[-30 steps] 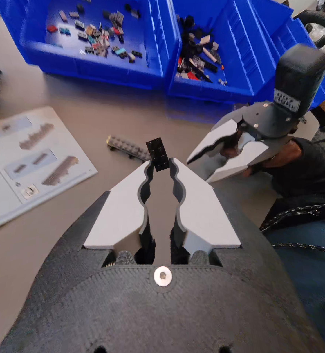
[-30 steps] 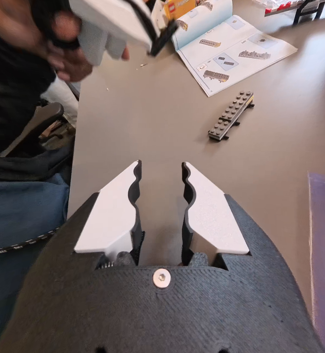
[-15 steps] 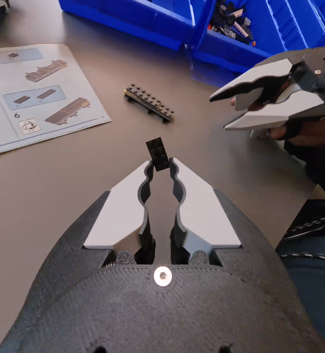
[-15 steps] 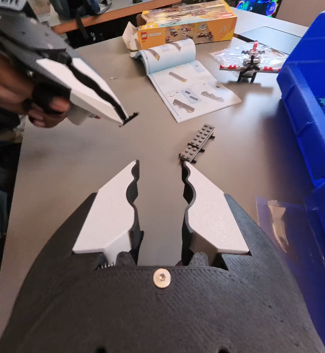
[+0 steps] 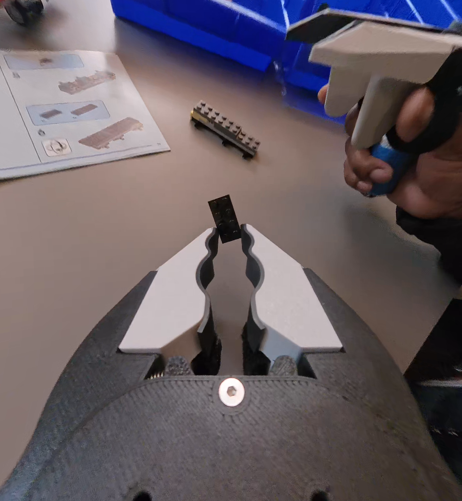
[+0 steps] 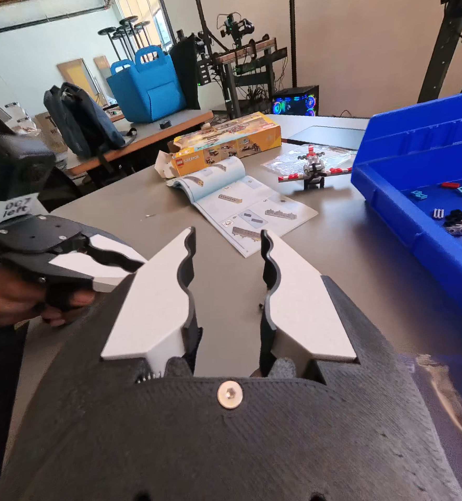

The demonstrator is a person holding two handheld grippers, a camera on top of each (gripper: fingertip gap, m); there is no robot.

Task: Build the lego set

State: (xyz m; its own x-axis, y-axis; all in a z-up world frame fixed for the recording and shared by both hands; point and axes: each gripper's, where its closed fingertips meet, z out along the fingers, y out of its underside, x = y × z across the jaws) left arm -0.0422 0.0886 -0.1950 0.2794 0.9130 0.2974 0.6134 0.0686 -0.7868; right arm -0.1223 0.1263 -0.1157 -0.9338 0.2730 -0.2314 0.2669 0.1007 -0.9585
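The left gripper [image 5: 227, 233] pinches a small black two-by-four plate [image 5: 225, 218] at its fingertips, the plate standing up out of the tips, tilted slightly left, above the bare table. The right gripper [image 6: 227, 238] has its fingers spread apart with nothing between them; in the left wrist view it shows at upper right [image 5: 303, 40], blurred, gripped by a hand [image 5: 403, 162].

Beyond the held plate, a long dark grey studded assembly [image 5: 225, 128] lies flat on the table, apart from both grippers. To its left lies the open instruction booklet [image 5: 61, 108], pages showing build diagrams. Blue parts bins [image 5: 211, 29] stand along the far edge in the left wrist view; in the right wrist view one bin [image 6: 403, 189] holds loose small pieces, red, light blue, black and grey.

The table [image 6: 224, 276] is a smooth grey-brown surface. Further off on it sit a yellow set box [image 6: 230, 146] with an open flap and a small built plane [image 6: 315, 168] with red and white wings on a clear plastic bag. Behind, another table carries a blue felt tote [image 6: 145, 92] and a dark backpack [image 6: 80, 122]; stools, a camera on a stand, a metal rack and a computer case with coloured fan lights stand against pale walls.
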